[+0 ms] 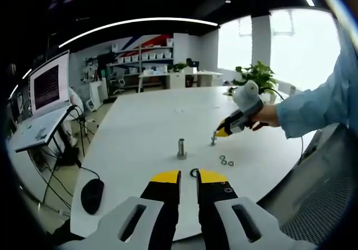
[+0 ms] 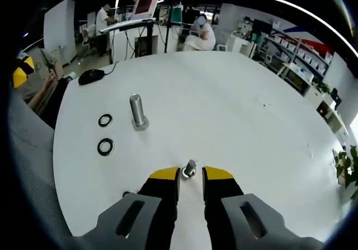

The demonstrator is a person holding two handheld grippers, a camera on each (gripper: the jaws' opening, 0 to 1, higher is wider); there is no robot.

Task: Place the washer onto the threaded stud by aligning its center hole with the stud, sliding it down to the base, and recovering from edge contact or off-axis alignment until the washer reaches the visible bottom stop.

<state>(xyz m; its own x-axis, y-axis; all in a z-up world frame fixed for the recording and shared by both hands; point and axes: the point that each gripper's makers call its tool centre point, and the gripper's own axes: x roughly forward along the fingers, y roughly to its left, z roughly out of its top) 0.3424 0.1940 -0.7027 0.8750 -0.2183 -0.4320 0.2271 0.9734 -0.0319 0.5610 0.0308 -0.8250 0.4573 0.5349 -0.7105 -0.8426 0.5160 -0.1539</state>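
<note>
A short threaded stud [image 2: 191,166] stands on the white table [image 2: 235,104], right between my right gripper's [image 2: 191,177] yellow fingertips. A small silver washer [image 2: 185,174] sits in that narrow gap against the stud, with the jaws closed on it. From the left gripper view, the right gripper [image 1: 217,133] reaches in from the right and its tip touches the top of this stud [image 1: 213,140]. My left gripper [image 1: 189,177] hovers over the near table edge, jaws a little apart and holding nothing. A black washer [image 1: 194,173] lies on the table just past its tips.
A taller, thicker stud [image 1: 182,148] [image 2: 137,111] stands left of the small one. Two black rings [image 2: 105,119] [image 2: 105,146] lie beside it. Two small washers [image 1: 226,161] rest near the right gripper. A black mouse [image 1: 92,195] sits by the table edge.
</note>
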